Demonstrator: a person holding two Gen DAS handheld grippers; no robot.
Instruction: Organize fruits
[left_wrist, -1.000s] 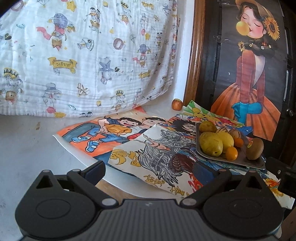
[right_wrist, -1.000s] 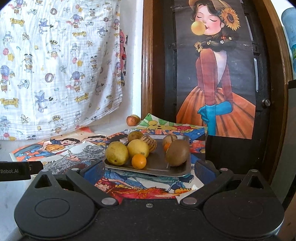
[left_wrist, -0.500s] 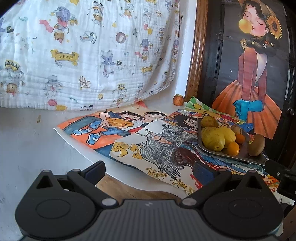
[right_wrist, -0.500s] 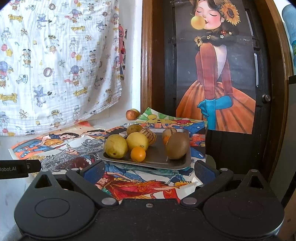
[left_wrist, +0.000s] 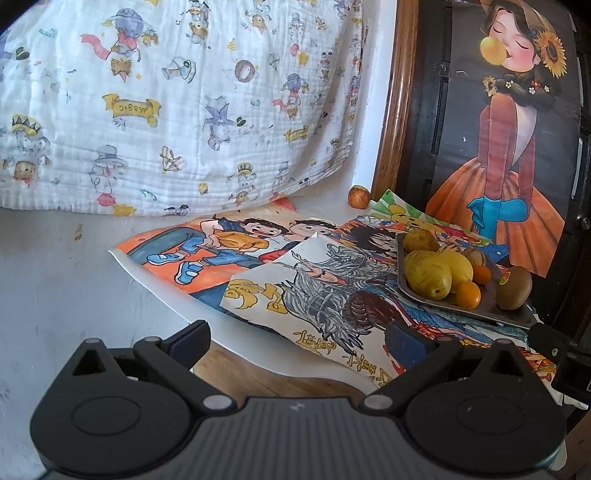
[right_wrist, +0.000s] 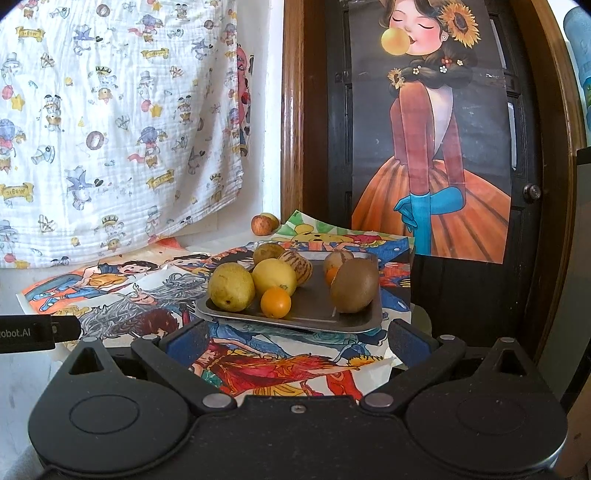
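Fruits (right_wrist: 274, 276) piled on metal tray (right_wrist: 354, 325); one apple (right_wrist: 261, 224) apart.

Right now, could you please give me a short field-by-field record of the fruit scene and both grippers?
tray: rectangular grey metal tray resting on colourful cartoon posters
fruit on tray: yellow-green pear, round yellow lemon, small orange citrus, brown kiwi, several more behind
fruit off tray: reddish-yellow apple by the wall, apart from the tray
left gripper: jaws open, empty
right gripper: jaws open, empty, facing the tray
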